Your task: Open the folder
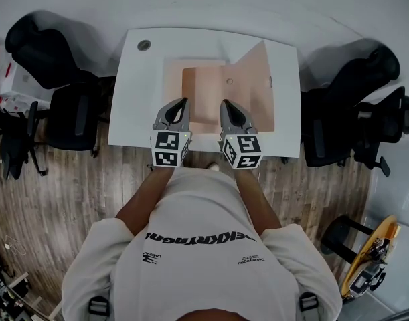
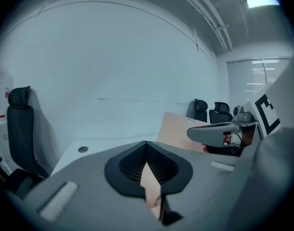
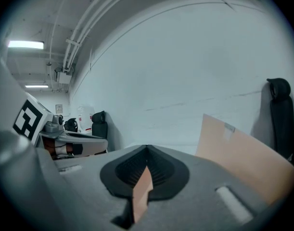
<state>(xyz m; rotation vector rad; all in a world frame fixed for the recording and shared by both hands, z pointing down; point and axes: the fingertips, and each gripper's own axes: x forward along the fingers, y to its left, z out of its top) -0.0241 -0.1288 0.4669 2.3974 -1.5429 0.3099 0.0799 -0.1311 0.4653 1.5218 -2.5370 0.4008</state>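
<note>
Left gripper (image 1: 183,103) sits just left of centre in the head view, jaws pressed together at the tips with nothing clamped. Its own view shows the dark pads meeting in a point, with only a sliver of peach surface visible through the gap behind them. Right gripper (image 1: 226,104) is just beside it, to the right, in the same pose and also closed and empty; its own view gives the same closed point and the same peach sliver. Each one carries a marker cube (image 1: 169,149) at the rear, towards the bottom of the frame. Both tips lie over the near edge of the folder (image 1: 211,89); whether they touch it cannot be told. This peach folder lies open on the white table (image 1: 138,105), centre to right of the top. Its middle panel is flat, and a paler sheet shows at its left. Its right flap (image 1: 254,85) stands up, tilted, towards the table's right edge. A round grommet hole (image 1: 144,45) is at the table's upper left corner. Black office chairs (image 1: 53,65) stand on both sides of the table, on a wood floor (image 1: 57,199). The person (image 1: 197,246) fills the bottom of the frame in a light shirt, arms reaching up to the grippers.
</note>
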